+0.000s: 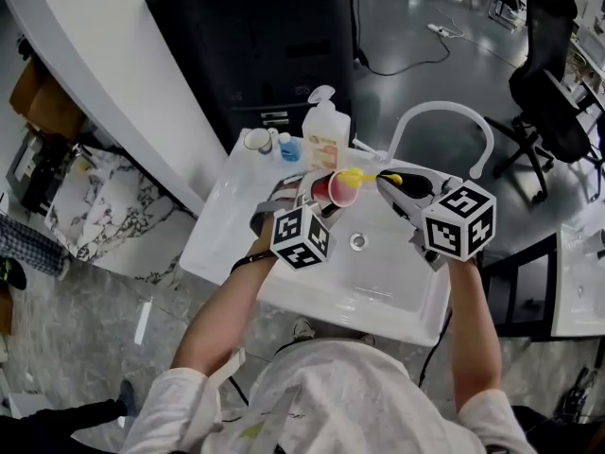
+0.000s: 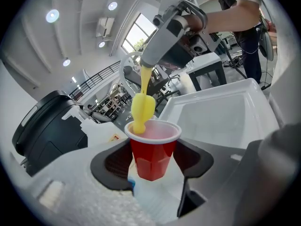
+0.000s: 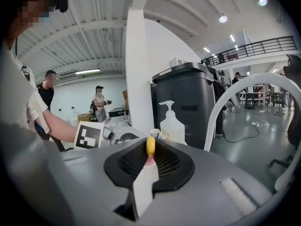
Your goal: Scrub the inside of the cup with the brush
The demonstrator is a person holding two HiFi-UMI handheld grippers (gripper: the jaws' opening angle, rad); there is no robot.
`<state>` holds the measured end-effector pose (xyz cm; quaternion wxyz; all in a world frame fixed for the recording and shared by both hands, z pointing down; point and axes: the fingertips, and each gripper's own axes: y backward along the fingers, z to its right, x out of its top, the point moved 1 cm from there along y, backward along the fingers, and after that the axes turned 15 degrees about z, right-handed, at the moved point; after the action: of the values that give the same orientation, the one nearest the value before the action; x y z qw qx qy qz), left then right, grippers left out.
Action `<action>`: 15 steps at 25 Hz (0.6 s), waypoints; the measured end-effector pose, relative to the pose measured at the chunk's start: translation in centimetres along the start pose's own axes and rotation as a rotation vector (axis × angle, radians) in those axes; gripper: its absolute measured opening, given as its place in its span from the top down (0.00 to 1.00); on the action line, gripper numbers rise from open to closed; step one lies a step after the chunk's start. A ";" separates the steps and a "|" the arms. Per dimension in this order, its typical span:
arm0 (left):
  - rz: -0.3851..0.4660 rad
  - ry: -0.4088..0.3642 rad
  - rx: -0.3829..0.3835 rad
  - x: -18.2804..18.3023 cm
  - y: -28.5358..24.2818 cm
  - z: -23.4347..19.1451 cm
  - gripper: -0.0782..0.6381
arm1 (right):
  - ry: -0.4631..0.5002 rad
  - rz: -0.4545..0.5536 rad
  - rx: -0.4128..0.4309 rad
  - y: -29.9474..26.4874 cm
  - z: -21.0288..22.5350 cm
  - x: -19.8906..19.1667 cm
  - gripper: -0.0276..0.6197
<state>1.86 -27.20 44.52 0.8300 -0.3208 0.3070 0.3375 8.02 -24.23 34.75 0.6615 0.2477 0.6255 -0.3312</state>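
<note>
Left gripper [image 2: 153, 160]: being held over the sink's [image 1: 383, 277] far left rim, fingers [image 2: 117, 163] being clenched on the sides of the red cup [image 2: 153, 148].
Cup: being carried clear of the sink, above its far rim, mouth being turned toward the right gripper [image 3: 149, 163].
Right gripper: being held over the sink's far right side, fingers [image 3: 134, 166] being clamped on the brush handle.
Brush [image 2: 142, 108]: yellow head being rested against the cup's rim, tip being dipped just inside.
Soap bottle [image 1: 326, 136]: being kept on the tabletop behind the sink.
Faucet [image 1: 442, 113]: being arched over the sink's far right corner.
</note>
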 end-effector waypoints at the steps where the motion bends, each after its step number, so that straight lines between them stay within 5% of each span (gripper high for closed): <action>1: 0.002 0.001 0.004 0.0 0.1 -0.1 0.51 | 0.002 -0.002 -0.004 0.0 0.1 -0.1 0.90; 15: 0.008 0.029 0.062 -0.2 0.5 -1.9 0.51 | -0.021 -0.031 -0.002 0.2 -0.4 -2.2 0.90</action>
<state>0.76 -28.37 43.37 0.8337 -0.2984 0.3308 0.3264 7.91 -23.54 36.83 0.6632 0.2340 0.6224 -0.3435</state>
